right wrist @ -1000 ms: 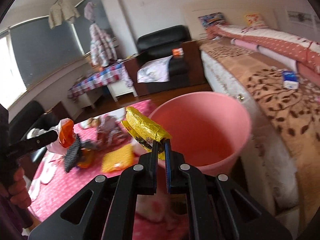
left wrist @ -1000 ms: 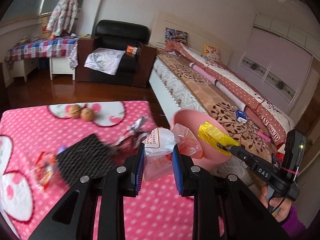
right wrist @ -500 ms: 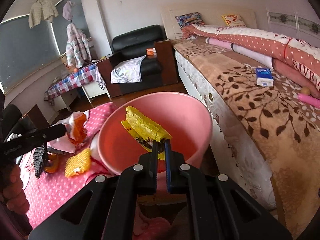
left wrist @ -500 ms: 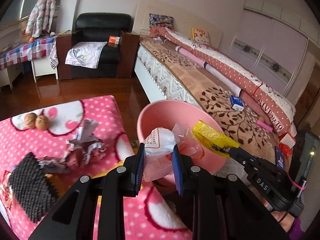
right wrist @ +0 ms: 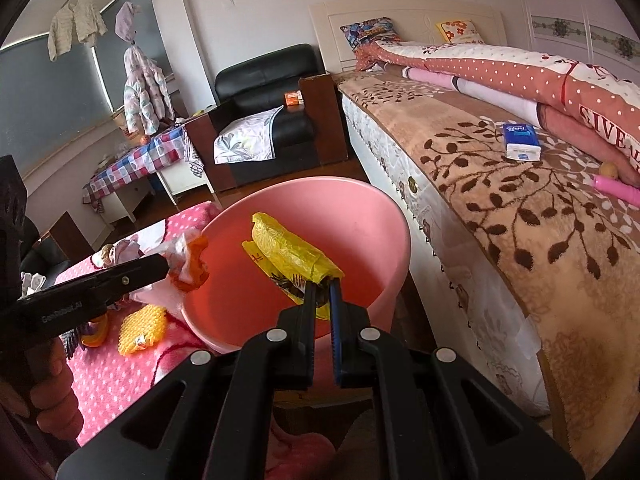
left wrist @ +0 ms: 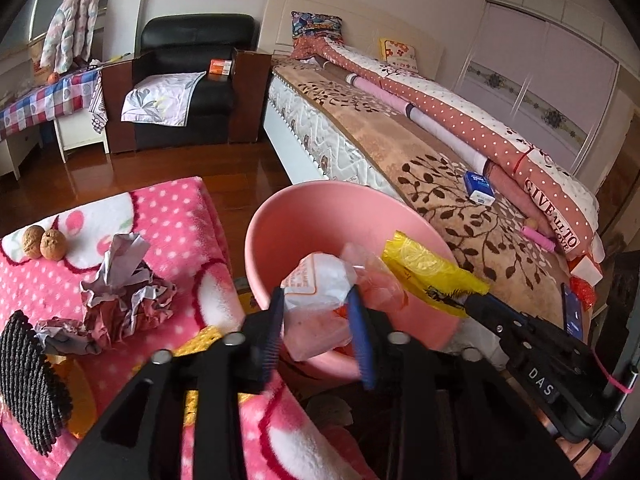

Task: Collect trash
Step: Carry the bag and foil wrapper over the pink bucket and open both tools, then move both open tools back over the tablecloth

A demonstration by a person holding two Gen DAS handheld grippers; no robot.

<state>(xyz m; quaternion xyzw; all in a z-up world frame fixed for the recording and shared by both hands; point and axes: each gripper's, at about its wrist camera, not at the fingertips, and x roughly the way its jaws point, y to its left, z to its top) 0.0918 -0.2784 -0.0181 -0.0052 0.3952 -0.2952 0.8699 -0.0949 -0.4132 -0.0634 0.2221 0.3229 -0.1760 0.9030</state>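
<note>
A pink bin [left wrist: 304, 208] [right wrist: 320, 200] stands between the table and the bed. My left gripper [left wrist: 316, 308] [right wrist: 164, 268] hangs over the bin's near rim. Its jaws are opening, and a crumpled white and orange wrapper [left wrist: 316, 280] [right wrist: 188, 264] sits loosely between them. My right gripper [right wrist: 322, 292] [left wrist: 468, 304] is shut on a yellow wrapper [right wrist: 288, 252] [left wrist: 424, 268], which it holds above the inside of the bin.
The table under a pink dotted blanket [left wrist: 168, 216] carries crumpled paper [left wrist: 120, 292], two walnuts [left wrist: 44, 242], a black mesh piece [left wrist: 28, 376] and a yellow mesh piece [right wrist: 144, 328]. A bed [left wrist: 440, 184] with a blue tissue pack [left wrist: 478, 188] runs along the right.
My left gripper carried the white wrapper from over the table to over the bin, and its jaws have spread wider. The right gripper brought the yellow wrapper over the bin's inside.
</note>
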